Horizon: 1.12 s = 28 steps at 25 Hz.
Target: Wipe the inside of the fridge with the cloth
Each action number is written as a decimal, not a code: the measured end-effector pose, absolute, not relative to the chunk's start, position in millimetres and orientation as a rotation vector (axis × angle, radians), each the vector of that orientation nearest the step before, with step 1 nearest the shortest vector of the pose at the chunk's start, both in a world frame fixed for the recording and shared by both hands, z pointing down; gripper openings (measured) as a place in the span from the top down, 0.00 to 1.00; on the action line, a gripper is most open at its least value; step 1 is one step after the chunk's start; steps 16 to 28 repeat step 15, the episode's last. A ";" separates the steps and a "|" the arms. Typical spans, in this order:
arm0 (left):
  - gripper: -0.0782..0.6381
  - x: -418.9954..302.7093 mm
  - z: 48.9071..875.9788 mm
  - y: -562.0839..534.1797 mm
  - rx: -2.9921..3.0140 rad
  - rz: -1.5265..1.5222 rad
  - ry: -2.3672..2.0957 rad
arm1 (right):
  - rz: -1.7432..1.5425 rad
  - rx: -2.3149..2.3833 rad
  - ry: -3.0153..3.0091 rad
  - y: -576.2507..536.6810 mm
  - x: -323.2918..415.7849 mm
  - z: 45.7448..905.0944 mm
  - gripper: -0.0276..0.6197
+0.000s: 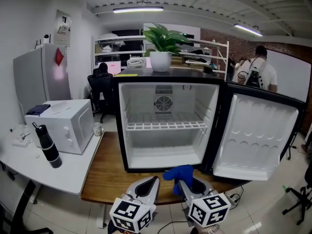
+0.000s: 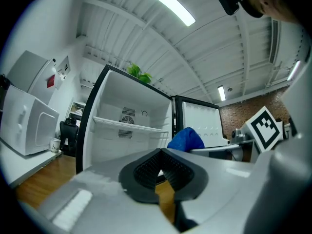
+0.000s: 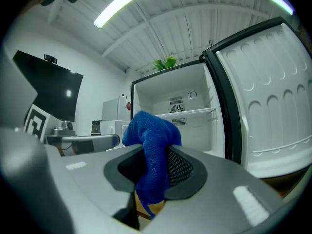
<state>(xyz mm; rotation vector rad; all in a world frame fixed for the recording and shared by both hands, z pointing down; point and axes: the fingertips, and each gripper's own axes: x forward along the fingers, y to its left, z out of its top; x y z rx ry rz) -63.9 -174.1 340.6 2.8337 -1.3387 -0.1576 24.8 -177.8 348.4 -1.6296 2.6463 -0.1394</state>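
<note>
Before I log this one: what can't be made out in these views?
- Any dirt inside the fridge: too small in the head view. The left claw and right claw bodies cover its floor in their own gripper views.
- The blue cloth: its lower part is pinched out of sight between the right claw's pads in the right gripper view.
- The shelf clutter behind the potted plant: too small in the head view.

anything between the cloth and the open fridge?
Nothing. Head view: cloth, held in right gripper, faces the fridge opening; only bare wooden table beneath.
</note>
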 end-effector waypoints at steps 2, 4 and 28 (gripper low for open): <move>0.88 -63.4 341.5 -176.0 2.829 -0.154 -1.337 | -0.136 -1.628 2.646 -179.6 23.4 347.3 0.80; 0.88 -60.7 344.2 -176.5 2.829 -0.144 -1.332 | -0.131 -1.625 2.650 -180.6 20.8 348.1 0.80; 0.88 -55.5 359.2 -180.6 2.812 -0.122 -1.315 | -0.154 -1.619 2.656 -185.1 16.7 356.7 0.80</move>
